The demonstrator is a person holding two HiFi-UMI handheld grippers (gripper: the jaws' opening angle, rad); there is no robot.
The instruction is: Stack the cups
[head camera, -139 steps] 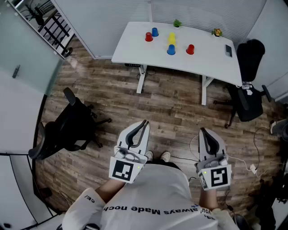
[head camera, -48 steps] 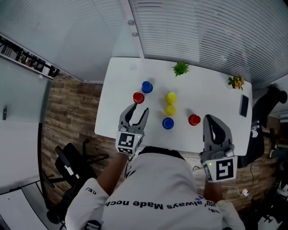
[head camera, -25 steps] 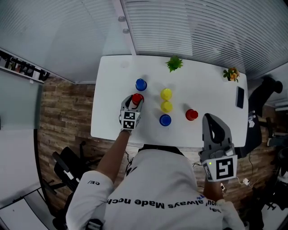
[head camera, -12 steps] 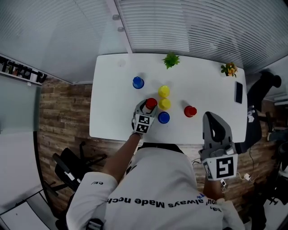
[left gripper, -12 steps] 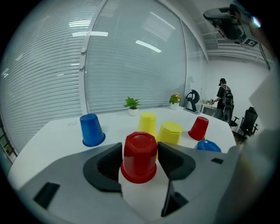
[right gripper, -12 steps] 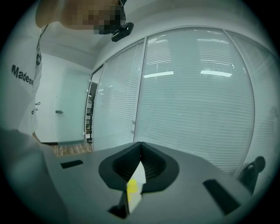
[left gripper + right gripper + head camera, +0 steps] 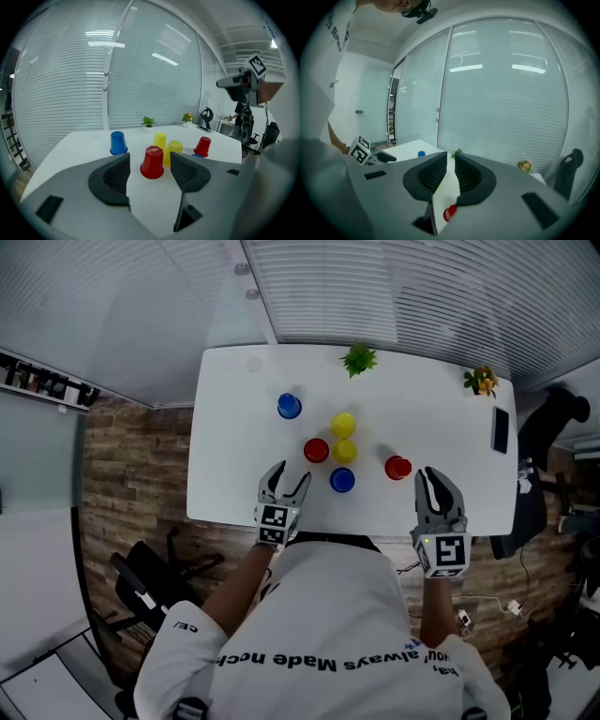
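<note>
Several upturned cups stand on the white table (image 7: 234,446): a red cup (image 7: 316,450) beside two yellow cups (image 7: 344,450), a blue cup (image 7: 342,480) in front, another blue cup (image 7: 289,406) at the back left and a second red cup (image 7: 397,467) on the right. My left gripper (image 7: 287,474) is open and still widening near the front edge. In its own view the red cup (image 7: 152,162) stands free just ahead of the jaws. My right gripper (image 7: 429,474) is opening, with a narrow empty gap. Through that gap shows the right red cup (image 7: 449,213).
Two small potted plants (image 7: 359,359) (image 7: 482,381) stand along the table's far edge, and a dark phone (image 7: 500,432) lies at the right end. A black office chair (image 7: 553,418) is beside the table on the right. Blinds cover the wall behind.
The left gripper carried the red cup rightward to the yellow cups, let it go and drew back to the front edge. The right gripper came forward to the table, its jaws parting slightly.
</note>
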